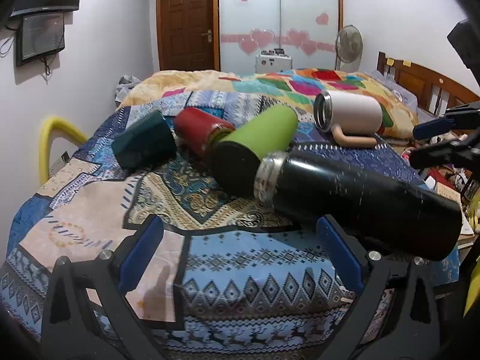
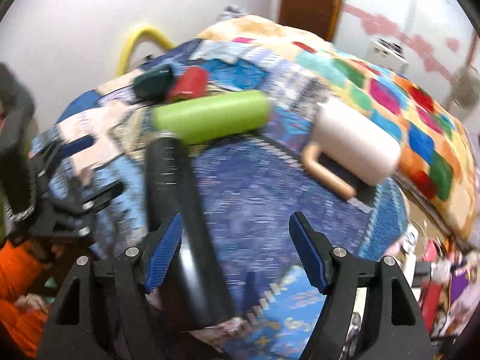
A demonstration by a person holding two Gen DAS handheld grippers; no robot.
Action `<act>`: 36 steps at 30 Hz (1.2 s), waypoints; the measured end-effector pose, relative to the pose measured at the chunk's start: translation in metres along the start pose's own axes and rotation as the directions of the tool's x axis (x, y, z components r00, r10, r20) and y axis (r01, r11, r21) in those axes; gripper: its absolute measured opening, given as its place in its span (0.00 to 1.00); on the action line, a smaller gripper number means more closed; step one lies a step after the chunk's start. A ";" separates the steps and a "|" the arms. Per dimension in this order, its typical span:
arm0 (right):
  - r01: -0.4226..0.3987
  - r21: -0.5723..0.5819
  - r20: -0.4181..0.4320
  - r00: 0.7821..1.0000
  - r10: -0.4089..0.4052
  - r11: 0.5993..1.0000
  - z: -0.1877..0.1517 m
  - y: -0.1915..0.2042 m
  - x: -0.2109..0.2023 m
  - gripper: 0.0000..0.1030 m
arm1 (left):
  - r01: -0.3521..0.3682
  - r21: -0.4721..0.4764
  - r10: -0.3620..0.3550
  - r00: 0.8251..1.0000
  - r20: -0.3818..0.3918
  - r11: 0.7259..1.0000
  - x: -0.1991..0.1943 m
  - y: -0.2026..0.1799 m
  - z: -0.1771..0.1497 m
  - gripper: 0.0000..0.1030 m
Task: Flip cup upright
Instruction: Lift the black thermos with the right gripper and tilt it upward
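Lying sideways near the bed (image 1: 90, 198) edge: long black metal bottle (image 1: 360, 201). Jaws spread wide on left gripper (image 1: 240, 258) and right gripper (image 2: 237, 252), grasping nothing.

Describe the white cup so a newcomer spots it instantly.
On the blue patterned bedspread, look toward the colourful quilt at the far side. The white cup lies on its side against it, apart from the other cups: the only one with a tan handle.

Black steel-rimmed cup (image 1: 357, 201) lies sideways on patterned bedspread (image 1: 240, 270).
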State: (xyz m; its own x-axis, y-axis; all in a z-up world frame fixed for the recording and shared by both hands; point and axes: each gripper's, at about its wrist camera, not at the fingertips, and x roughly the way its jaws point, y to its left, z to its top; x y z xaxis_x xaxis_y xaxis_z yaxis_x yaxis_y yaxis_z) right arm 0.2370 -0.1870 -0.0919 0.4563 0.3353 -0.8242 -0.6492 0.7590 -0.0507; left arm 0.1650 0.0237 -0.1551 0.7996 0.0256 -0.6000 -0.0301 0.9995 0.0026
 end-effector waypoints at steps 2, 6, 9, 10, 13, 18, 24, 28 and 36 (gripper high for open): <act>0.024 -0.003 -0.008 1.000 -0.024 1.000 -0.005 -0.007 0.011 0.69 | 0.003 0.015 -0.003 1.000 -0.010 1.000 0.004 -0.006 -0.001 1.00; 0.024 -0.007 -0.029 0.999 -0.024 1.000 -0.011 -0.015 0.032 0.67 | 0.015 0.044 -0.013 0.999 -0.032 0.999 0.013 -0.020 0.001 1.00; -0.015 0.018 -0.029 0.999 0.016 1.000 -0.013 -0.021 0.033 0.67 | 0.009 0.049 -0.008 1.000 -0.024 0.999 0.015 -0.025 0.001 1.00; -0.014 0.015 -0.029 0.999 0.014 1.000 -0.014 -0.022 0.034 0.67 | 0.012 0.044 -0.011 1.000 -0.023 0.999 0.015 -0.025 0.001 1.00; -0.052 0.037 -0.038 0.998 0.053 0.998 -0.019 -0.026 0.034 0.67 | 0.040 0.033 -0.038 0.999 -0.039 0.999 0.017 -0.024 0.002 1.00; -0.081 0.044 -0.025 0.996 0.082 0.996 -0.030 -0.020 0.028 0.67 | 0.043 0.062 -0.041 0.998 -0.044 0.997 0.019 -0.034 0.004 1.00; -0.071 0.044 0.019 0.997 0.070 0.996 -0.043 -0.009 0.020 0.64 | 0.064 0.047 -0.061 0.997 -0.056 0.997 0.018 -0.028 0.012 1.00; -0.138 0.081 0.036 0.990 0.136 0.987 -0.050 -0.006 0.026 0.64 | 0.064 0.056 -0.060 0.996 -0.062 0.996 0.013 -0.019 0.019 1.00; -0.164 0.132 0.107 0.983 0.151 0.978 -0.063 0.009 0.026 0.64 | 0.090 0.117 -0.080 0.993 -0.088 0.989 0.005 -0.023 0.040 1.00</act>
State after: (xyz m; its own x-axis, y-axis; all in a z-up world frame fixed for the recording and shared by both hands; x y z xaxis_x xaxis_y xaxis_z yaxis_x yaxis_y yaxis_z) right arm 0.2045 -0.2066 -0.1493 0.4158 0.5037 -0.7572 -0.6292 0.7605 0.1604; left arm 0.1939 0.0018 -0.1259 0.7436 -0.0560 -0.6663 0.1124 0.9928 0.0420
